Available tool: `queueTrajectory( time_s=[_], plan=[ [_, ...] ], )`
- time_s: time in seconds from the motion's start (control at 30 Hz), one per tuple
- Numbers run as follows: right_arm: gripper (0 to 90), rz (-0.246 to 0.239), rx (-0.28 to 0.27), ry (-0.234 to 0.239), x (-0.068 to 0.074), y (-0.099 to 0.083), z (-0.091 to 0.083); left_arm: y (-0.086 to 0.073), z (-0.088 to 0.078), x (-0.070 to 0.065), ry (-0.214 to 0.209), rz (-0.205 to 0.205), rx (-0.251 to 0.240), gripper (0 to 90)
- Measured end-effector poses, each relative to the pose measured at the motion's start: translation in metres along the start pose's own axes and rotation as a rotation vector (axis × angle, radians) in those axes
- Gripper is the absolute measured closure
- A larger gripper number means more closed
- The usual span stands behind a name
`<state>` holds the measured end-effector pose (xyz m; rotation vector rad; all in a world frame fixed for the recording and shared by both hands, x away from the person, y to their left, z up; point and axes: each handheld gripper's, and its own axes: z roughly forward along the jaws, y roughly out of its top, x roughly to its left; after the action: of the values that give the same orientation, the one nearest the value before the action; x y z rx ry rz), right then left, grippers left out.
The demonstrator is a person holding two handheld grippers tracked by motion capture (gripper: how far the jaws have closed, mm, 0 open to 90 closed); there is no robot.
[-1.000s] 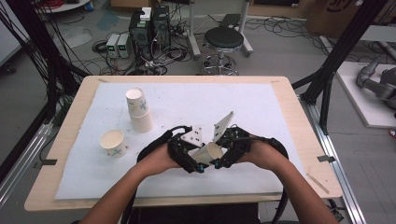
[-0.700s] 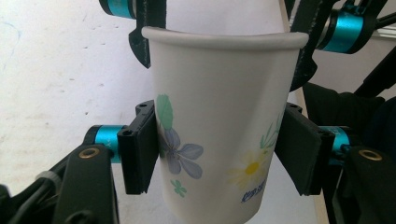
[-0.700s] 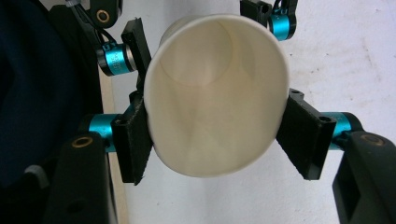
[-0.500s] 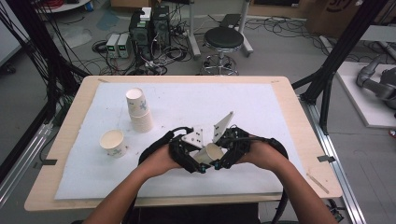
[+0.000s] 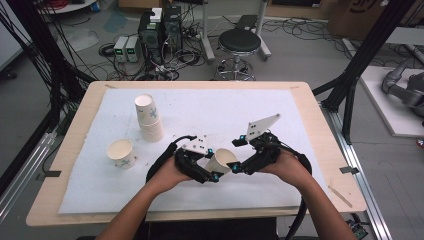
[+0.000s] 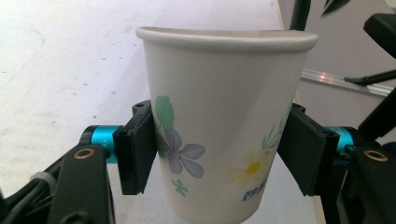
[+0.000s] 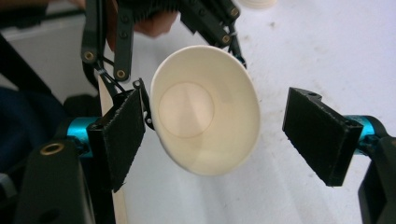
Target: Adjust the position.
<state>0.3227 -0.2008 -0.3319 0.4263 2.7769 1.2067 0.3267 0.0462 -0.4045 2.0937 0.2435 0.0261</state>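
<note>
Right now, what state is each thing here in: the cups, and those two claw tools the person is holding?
Held paper cup: off the table, empty, clamped by its sides.
Left gripper: shut on the held paper cup, both pads against its wall.
Right gripper: open; jaws have just been opening, cup mouth between them, far pad clear.
Cup stack: upright, nested.
Single cup: upright on the white mat, empty.

Each black tool has teal collars, brass screws and square dark pads.
</note>
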Motion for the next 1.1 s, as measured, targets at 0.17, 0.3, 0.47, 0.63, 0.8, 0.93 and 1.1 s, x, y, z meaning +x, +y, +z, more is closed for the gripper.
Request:
queueTrajectory(
  time_s=[0.17,0.3,0.47,0.63,0.8,0.93,1.1],
  plan=[
    [21.1,0.045,-0.085,-0.026,0.001,-0.016,-0.010,-0.007,-0.001,0.004,0.031,-0.025,-0.030,33.0],
    [20.7,0.075,-0.139,-0.064,0.000,-0.031,-0.017,-0.007,-0.006,0.006,0.057,-0.032,-0.062,33.0],
    [20.5,0.131,-0.196,-0.113,-0.002,-0.053,-0.025,-0.012,-0.014,0.008,0.104,-0.059,-0.160,33.0],
    [20.6,0.182,-0.237,-0.170,-0.003,-0.075,-0.029,-0.018,-0.024,0.011,0.167,-0.074,-0.260,32.6],
    [20.6,0.188,-0.245,-0.218,0.000,-0.086,-0.030,-0.020,-0.040,0.013,0.220,-0.099,-0.400,32.6],
    [20.6,0.202,-0.246,-0.255,-0.003,-0.093,-0.030,-0.021,-0.050,0.015,0.249,-0.098,-0.489,32.5],
    [20.6,0.208,-0.256,-0.288,-0.005,-0.098,-0.031,-0.023,-0.054,0.016,0.281,-0.096,-0.514,32.2]
  ],
)
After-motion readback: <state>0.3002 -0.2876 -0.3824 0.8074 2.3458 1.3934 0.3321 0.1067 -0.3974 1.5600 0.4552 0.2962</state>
